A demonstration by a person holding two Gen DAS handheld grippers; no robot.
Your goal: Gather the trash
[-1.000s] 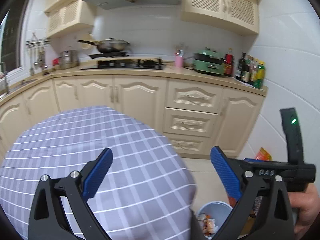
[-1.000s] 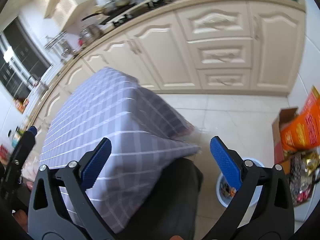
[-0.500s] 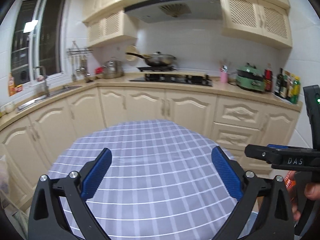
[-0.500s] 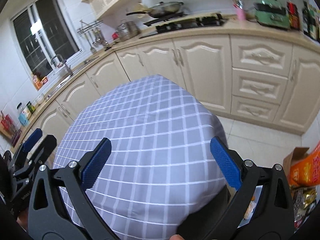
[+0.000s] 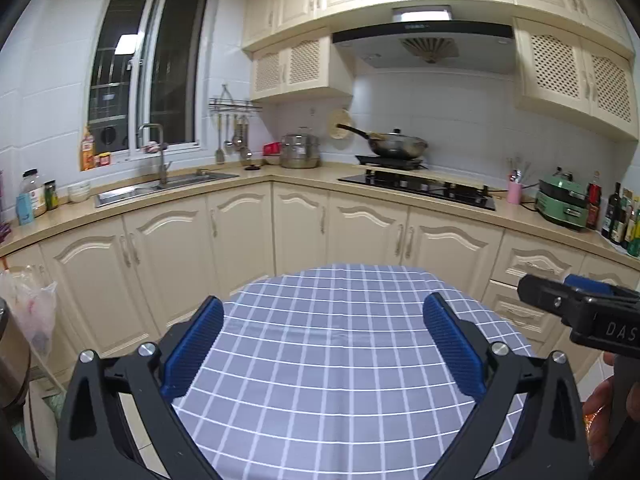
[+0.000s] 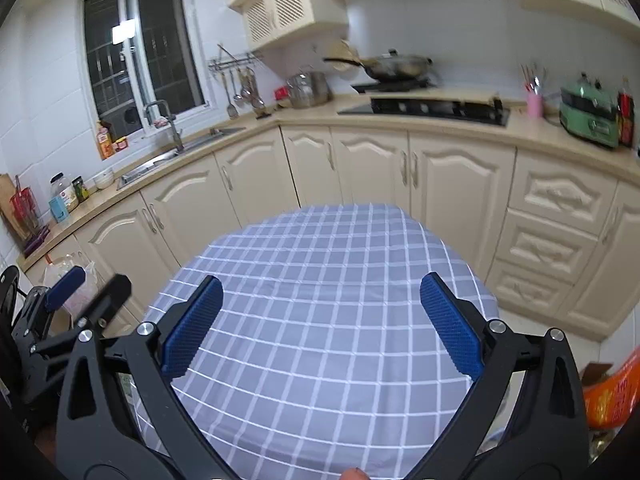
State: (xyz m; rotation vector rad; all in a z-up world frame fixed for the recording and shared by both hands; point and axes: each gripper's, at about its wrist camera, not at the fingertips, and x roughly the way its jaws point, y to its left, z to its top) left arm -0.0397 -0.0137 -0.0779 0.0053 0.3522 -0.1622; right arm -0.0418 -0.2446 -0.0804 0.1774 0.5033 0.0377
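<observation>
My left gripper (image 5: pixel 323 344) is open and empty, held above a table with a blue checked cloth (image 5: pixel 340 360). My right gripper (image 6: pixel 320 324) is open and empty too, above the same cloth (image 6: pixel 320 280). No trash lies on the cloth in either view. The right gripper shows at the right edge of the left wrist view (image 5: pixel 580 312). The left gripper shows at the left edge of the right wrist view (image 6: pixel 68 304). The trash bin is out of view.
Cream kitchen cabinets (image 5: pixel 304 232) wrap around behind the table, with a sink (image 5: pixel 160 188), a hob (image 5: pixel 416 186) and a wok (image 5: pixel 396 146). A plastic bag (image 5: pixel 28 304) hangs at the left. An orange package (image 6: pixel 612 392) sits at the right on the floor side.
Both grippers have swung up and left, from the floor and the bin beside the table to level over the tabletop. The bin has left view. Both stay open.
</observation>
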